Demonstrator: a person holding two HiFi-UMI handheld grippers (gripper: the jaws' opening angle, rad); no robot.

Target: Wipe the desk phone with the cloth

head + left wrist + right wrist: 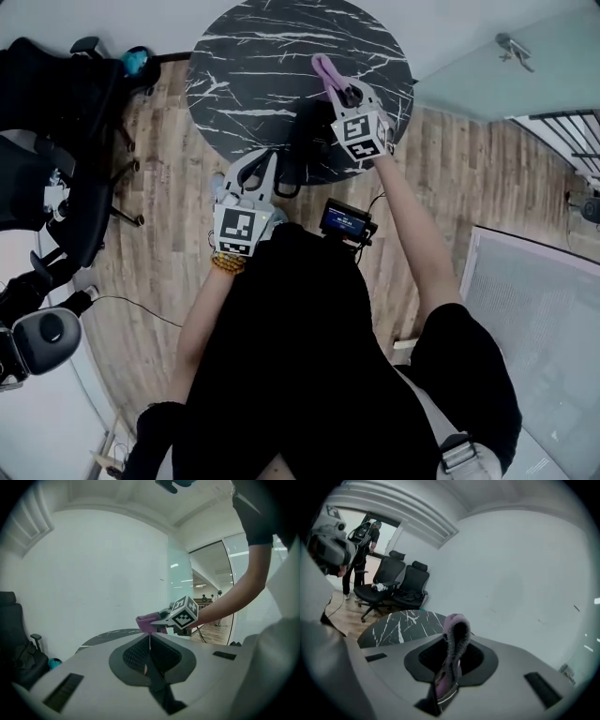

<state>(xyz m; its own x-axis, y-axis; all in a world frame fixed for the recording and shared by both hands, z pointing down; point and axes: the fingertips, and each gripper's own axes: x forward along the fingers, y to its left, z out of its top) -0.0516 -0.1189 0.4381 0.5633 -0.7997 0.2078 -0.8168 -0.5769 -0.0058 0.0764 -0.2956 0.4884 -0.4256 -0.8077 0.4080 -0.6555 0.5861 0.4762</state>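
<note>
Left tongs (149, 638): closed, nothing between them.
Right tongs (448, 670): clamped on pink cloth (455, 629), over marbled surface (253, 56).

Round table (281, 66): stood at the far end of the floor.
Office chairs (56, 141): stood left of the table, apart from it.
Right gripper (336, 89): hung over the table's right part, cloth (324, 67) in its jaws.
Left gripper (261, 171): hung at the table's near edge.
Glass partition (506, 66): stood right of the table.

Left gripper (149, 638) jaws together, seemingly empty — right gripper (336, 82) extended forward, clamping the cloth (457, 626).
</note>
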